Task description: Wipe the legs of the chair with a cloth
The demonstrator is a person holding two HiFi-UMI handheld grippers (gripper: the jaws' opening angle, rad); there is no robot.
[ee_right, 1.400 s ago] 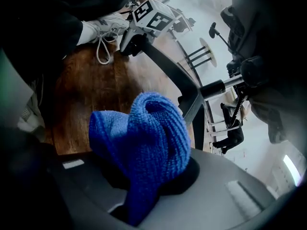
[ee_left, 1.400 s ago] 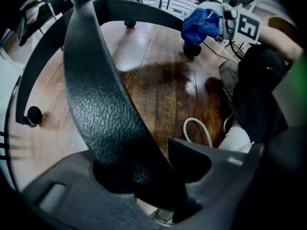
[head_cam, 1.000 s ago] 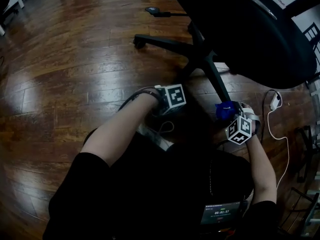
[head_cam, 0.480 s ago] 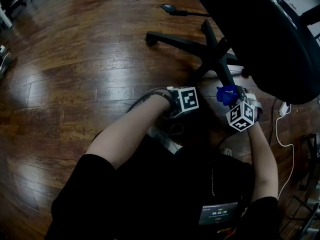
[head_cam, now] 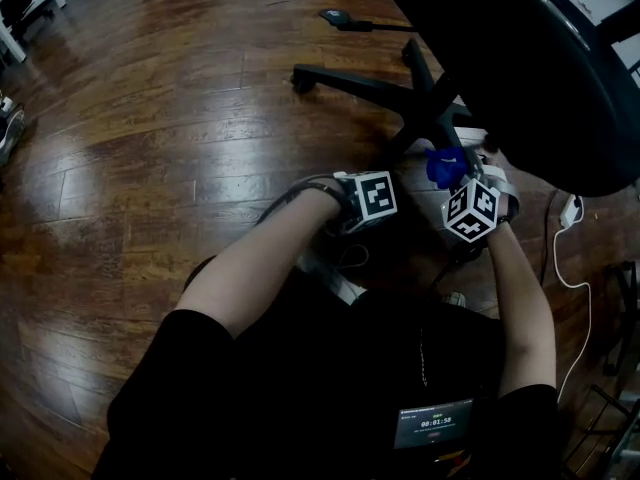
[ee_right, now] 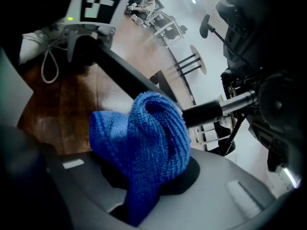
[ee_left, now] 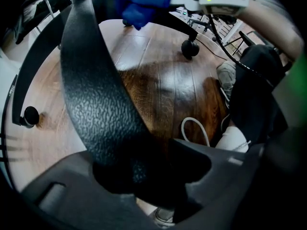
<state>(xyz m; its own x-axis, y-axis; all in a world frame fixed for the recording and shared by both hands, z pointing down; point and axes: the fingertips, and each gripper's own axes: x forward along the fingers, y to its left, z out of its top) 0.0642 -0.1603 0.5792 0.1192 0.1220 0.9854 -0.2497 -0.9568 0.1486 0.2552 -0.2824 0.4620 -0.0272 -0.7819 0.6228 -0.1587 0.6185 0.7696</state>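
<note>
Since a second ago the right gripper [head_cam: 456, 184] has carried the crumpled blue terry cloth [head_cam: 441, 165] inward along the black plastic chair legs [head_cam: 350, 80] toward the hub, while the left gripper [head_cam: 368, 200] has stayed put; in the head view the cloth lies just beyond the right jaws, and the seat hides the far legs; in the left gripper view the jaws stand partly open, seemingly clamped on a textured black leg [ee_left: 96, 90] whose long axis runs away toward the cloth; in the right gripper view the jaws are closed on the cloth, with that leg passing behind it; whether cloth touches leg is hidden; the right hand is nearer.
</note>
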